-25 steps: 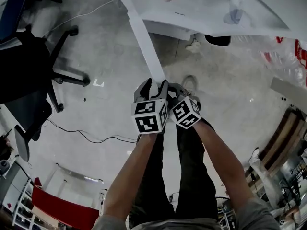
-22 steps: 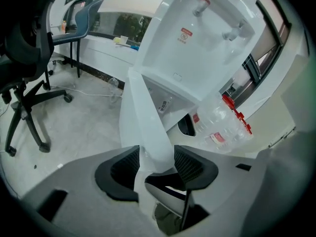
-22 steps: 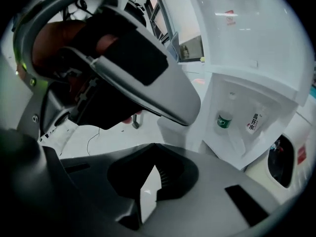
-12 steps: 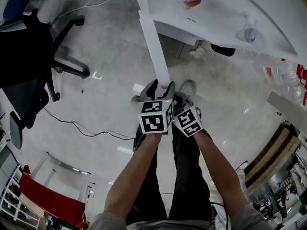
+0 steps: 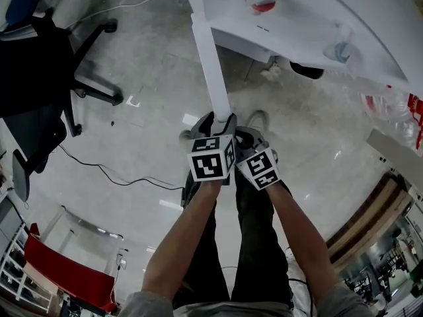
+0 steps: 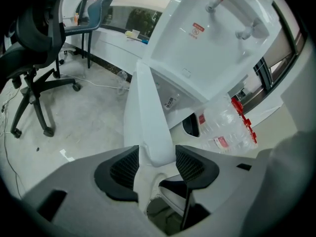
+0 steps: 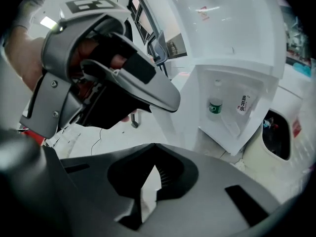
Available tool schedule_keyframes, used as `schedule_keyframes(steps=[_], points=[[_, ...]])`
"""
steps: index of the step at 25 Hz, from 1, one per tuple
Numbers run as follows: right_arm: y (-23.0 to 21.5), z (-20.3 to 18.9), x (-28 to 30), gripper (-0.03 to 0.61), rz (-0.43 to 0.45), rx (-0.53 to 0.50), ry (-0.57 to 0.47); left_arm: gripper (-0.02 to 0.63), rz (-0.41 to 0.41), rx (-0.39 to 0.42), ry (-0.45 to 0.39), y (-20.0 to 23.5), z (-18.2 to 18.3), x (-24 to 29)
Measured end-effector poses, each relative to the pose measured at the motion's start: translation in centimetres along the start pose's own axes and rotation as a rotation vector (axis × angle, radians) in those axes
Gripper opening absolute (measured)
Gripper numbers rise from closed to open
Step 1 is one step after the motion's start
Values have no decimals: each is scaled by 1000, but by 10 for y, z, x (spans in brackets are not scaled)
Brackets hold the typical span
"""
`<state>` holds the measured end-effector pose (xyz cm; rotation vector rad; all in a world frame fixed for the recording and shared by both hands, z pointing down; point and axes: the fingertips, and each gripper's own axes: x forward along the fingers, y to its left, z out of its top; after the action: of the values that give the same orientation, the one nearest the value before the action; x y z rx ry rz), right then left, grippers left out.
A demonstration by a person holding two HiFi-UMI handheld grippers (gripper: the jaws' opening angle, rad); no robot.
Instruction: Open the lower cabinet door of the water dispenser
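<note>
The white water dispenser point(image 5: 297, 18) stands ahead with its lower cabinet door point(image 5: 210, 51) swung out toward me. My left gripper point(image 5: 215, 119) is at the door's free edge. In the left gripper view that door edge point(image 6: 148, 112) lies between the left gripper's point(image 6: 157, 159) dark pads; the jaws have just been opening and stand wide. My right gripper point(image 5: 248, 137) sits just right of it, shut with nothing in it point(image 7: 153, 179). The right gripper view shows the open cabinet point(image 7: 232, 127) with a green-capped bottle point(image 7: 215, 105) inside.
A black office chair point(image 5: 46, 65) stands on the floor to the left, and a dark cable point(image 5: 112, 177) runs across the floor. Plastic water bottles with red caps point(image 6: 227, 127) lie right of the dispenser. A red piece of furniture point(image 5: 66, 273) is at the lower left.
The left gripper has stayed at the door's edge and rolled slightly. The right gripper has drifted a little, staying close behind the left one. The door has hardly moved.
</note>
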<state>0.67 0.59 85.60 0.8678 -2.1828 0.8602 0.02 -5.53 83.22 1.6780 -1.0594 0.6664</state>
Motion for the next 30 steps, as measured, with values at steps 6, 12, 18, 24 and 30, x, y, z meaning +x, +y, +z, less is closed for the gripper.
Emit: schedule_keyframes(steps=[6, 12, 18, 24, 30], points=[[-1, 3, 1, 9, -20, 12, -3, 202, 35, 44, -15, 23, 0, -16], [7, 15, 8, 10, -38, 21, -24, 181, 61, 89, -26, 54, 4, -32], [21, 39, 17, 9, -37, 71, -49, 179, 58, 141, -24, 79, 10, -44], [26, 71, 29, 9, -41, 92, -77, 179, 31, 207, -18, 99, 18, -50], [26, 101, 35, 9, -38, 157, -114, 176, -26, 301, 8, 119, 27, -59]])
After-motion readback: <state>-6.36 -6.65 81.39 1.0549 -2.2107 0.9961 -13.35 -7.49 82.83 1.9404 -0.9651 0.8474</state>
